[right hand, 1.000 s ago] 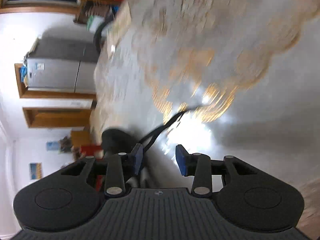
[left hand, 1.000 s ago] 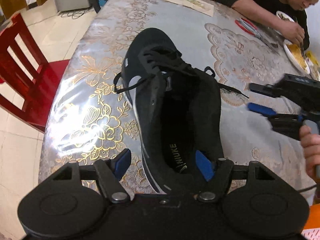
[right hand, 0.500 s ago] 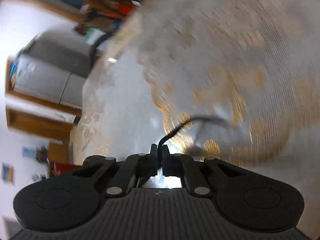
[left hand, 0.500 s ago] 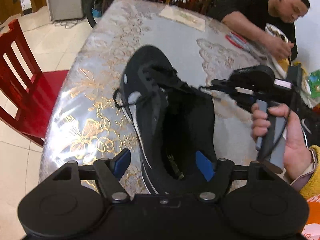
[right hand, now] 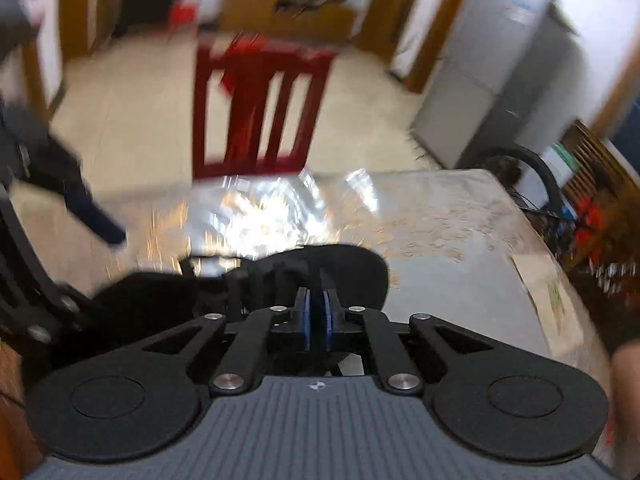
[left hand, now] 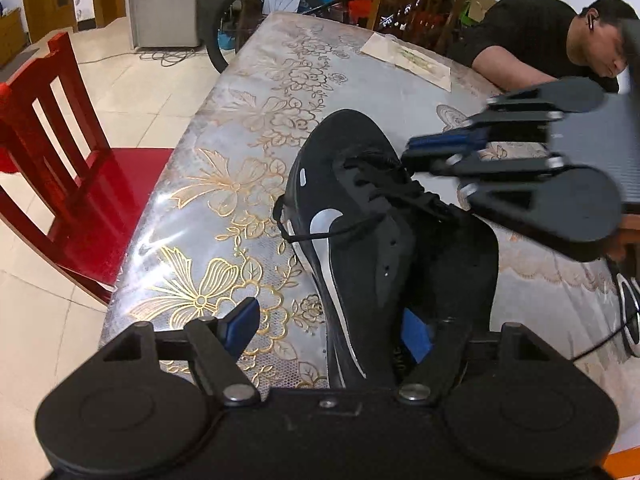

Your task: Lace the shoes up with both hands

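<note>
A black sneaker point(left hand: 384, 232) with black laces point(left hand: 396, 184) lies on the flowered tabletop point(left hand: 224, 208), toe pointing away. My left gripper point(left hand: 328, 328) is open, its jaws astride the shoe's heel. My right gripper point(left hand: 416, 152) hovers over the laces near the toe, jaws together. In the blurred right wrist view the right gripper point(right hand: 316, 312) is shut just above the shoe point(right hand: 320, 268); no lace shows between its pads. A loose lace end point(left hand: 304, 236) hangs over the shoe's left side.
A red chair point(left hand: 60, 152) stands left of the table. A person in black point(left hand: 552, 48) sits at the far right. A paper sheet point(left hand: 408, 60) lies at the far end of the table. A bicycle wheel point(left hand: 260, 4) and fridge stand beyond.
My right gripper closed on the lace end on the table's right, then swung up and left over the shoe's laces. The left gripper stayed open at the heel.
</note>
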`<state>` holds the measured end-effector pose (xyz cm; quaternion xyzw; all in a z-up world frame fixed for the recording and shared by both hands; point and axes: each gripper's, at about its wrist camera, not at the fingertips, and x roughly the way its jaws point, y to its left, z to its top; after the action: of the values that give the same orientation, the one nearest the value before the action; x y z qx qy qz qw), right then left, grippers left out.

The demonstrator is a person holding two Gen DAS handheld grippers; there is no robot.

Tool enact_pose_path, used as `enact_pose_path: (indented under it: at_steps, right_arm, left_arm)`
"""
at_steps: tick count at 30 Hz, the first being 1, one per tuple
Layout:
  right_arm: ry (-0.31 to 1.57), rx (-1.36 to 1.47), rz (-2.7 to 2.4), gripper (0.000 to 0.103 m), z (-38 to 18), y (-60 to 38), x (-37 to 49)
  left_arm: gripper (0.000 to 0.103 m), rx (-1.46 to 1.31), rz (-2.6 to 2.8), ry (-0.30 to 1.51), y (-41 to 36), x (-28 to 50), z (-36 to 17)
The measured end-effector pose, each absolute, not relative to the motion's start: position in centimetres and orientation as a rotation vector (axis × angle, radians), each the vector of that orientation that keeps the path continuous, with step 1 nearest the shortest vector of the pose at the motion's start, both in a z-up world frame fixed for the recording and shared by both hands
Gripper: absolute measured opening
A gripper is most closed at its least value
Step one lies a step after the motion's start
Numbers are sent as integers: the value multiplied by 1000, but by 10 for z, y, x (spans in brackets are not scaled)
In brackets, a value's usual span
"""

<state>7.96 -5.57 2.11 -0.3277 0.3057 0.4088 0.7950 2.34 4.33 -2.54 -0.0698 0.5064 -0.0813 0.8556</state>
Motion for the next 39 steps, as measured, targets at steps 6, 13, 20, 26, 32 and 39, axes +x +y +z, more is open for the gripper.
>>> enact_pose_path:
  at_steps: [6,13,20,26,32,39]
  right_arm:
    - [732,-760,936,37,31,-46,100]
    - [756,-732,1091,42,24,-31,126]
    - [885,-814,1188,1,-9,-1,150]
    - [823,-615,1165,1,11,-30,144]
    - [677,-313,1117,1,44,-95,85]
    - [609,-364,1110,1,16,-114,20]
  left_arm:
    - [72,-170,-179,1046,48,23,-29]
    - [73,-196,-184,1039,51,24,-30]
    - [73,-200,-165,1031,51,21,-28]
    - [73,-188,-116,983,48,13,-21]
    - [73,-199,-55,929,47,5,-13]
    - [75,-248,27,881,50,-4,-8]
